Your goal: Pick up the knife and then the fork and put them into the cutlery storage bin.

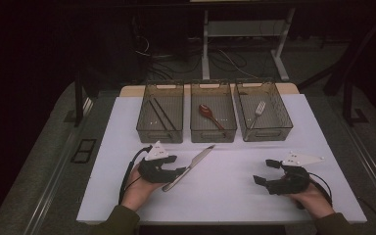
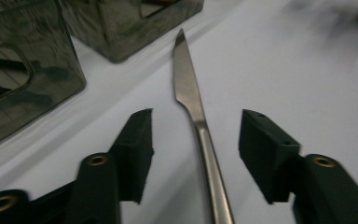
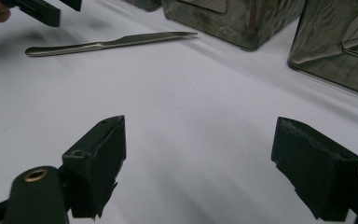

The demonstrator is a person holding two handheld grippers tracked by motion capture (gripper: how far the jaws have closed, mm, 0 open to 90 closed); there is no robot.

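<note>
A steel table knife (image 1: 191, 166) lies slantwise on the white tabletop (image 1: 225, 196), its tip toward the bins. My left gripper (image 1: 178, 172) is down at the knife's handle. In the left gripper view its jaws (image 2: 196, 140) stand on either side of the handle (image 2: 205, 140) with a gap on each side, so they are open around it. My right gripper (image 1: 264, 171) rests low over bare table at the right, held in a hand. Its jaws (image 3: 198, 163) are wide open with nothing between them. The knife (image 3: 107, 43) lies far off to its left.
Three clear bins stand in a row at the back. The left bin (image 1: 159, 134) holds dark chopsticks (image 1: 159, 113), the middle bin (image 1: 213, 134) a red spoon (image 1: 210, 115), the right bin (image 1: 269, 133) a fork (image 1: 258, 110). The table's front edge is near both hands.
</note>
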